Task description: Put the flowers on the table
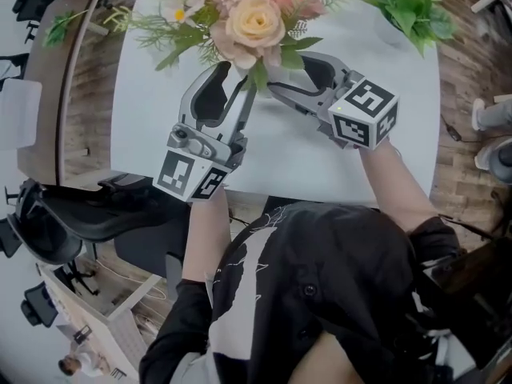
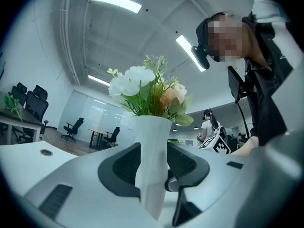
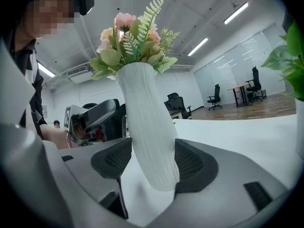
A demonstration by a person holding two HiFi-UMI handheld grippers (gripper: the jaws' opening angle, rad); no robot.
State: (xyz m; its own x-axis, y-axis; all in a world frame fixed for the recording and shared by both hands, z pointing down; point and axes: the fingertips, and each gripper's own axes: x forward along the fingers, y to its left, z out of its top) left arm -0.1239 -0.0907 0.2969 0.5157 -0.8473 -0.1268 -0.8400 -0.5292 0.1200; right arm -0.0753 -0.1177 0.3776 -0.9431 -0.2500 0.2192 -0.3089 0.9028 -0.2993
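Observation:
A bouquet of peach, pink and white flowers (image 1: 256, 18) stands in a white ribbed vase (image 2: 152, 165), which the blooms hide in the head view. My left gripper (image 1: 236, 82) comes at it from the near left. Its dark pads sit against both sides of the vase, low on its body. My right gripper (image 1: 280, 74) comes from the right and is shut on the same vase (image 3: 149, 137), which leans between its pads. The vase's foot shows just below both pairs of pads. The white table (image 1: 160, 134) lies underneath.
A leafy green plant (image 1: 412, 10) stands at the table's far right. A black office chair (image 1: 88, 214) is at the near left, beside a wooden desk edge (image 1: 56, 78). Wooden floor shows at the right of the table.

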